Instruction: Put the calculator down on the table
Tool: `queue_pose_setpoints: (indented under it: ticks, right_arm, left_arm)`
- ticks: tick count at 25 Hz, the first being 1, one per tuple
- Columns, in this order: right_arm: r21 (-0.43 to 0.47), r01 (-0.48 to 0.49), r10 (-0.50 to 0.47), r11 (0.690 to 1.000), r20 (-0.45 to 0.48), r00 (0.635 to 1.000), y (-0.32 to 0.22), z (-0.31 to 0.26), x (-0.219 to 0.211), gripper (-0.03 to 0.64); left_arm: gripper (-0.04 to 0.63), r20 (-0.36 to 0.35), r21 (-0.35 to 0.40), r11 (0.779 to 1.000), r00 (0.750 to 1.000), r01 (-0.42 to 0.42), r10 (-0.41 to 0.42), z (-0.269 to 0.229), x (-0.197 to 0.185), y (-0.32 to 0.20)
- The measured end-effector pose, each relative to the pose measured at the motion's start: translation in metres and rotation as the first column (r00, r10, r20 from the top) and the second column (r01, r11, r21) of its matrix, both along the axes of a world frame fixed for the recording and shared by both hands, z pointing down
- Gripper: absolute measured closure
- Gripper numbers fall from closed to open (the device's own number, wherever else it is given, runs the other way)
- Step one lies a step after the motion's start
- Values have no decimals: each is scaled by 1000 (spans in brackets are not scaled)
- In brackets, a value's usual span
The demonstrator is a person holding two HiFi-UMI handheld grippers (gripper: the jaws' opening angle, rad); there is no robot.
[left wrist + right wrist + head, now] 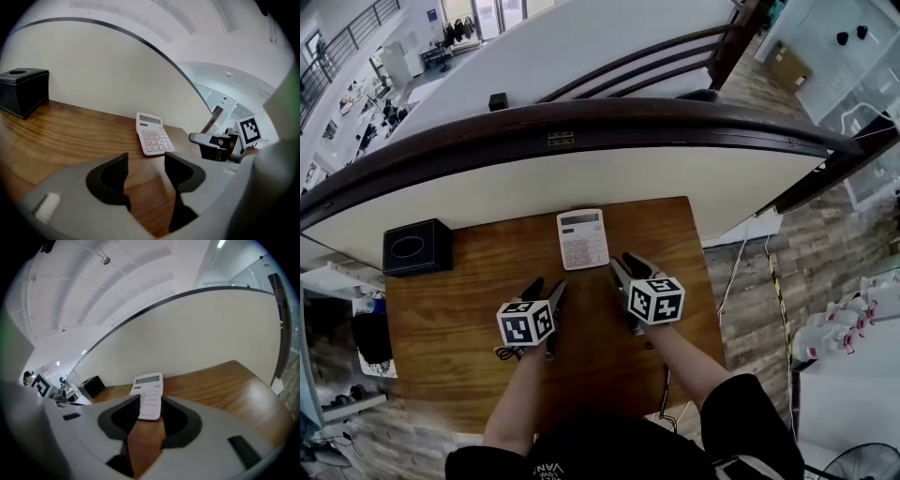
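The calculator (582,239) is seen flat on the wooden worktop (459,309), beside a curved white partition (581,178). The fingers of the left gripper (547,286) and right gripper (622,264) are spread, empty.

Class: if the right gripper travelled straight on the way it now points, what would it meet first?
Probably the white rectangular calculator, lying flat on the brown wooden table just ahead of the open right gripper; depth is unclear.

No legible txt: calculator (582,239) keys too small (shirt print (549,468) unclear).
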State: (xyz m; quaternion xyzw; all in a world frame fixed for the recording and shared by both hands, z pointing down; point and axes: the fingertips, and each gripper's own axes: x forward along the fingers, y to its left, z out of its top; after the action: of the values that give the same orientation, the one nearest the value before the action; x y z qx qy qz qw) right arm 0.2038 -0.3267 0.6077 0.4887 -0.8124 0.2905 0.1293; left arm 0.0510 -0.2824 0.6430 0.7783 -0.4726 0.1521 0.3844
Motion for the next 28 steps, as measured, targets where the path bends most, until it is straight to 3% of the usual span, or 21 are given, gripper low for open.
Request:
queue_pose_setpoints:
  ticks: [6,9,20,28]
  right_arm:
    - [26,-72,72,997,4,997,43,-19,-11,500]
    - [29,-117,116,993,18,993,65,-25,-17,535]
    - [53,-223,220,973,70,973,144,-53,-51,577]
    - [84,-277,270,957,83,959,193,-68,-74,583]
  left_arm:
    - [362,-31,59,997,999,-41,43,-26,-19,28]
    - [370,-48,90,994,997,-63,68,-38,-29,44]
    - [552,-38,193,970,986,-150,160,-71,-68,109]
    - [583,-56,270,935,965,-232,256,-94,-84,149]
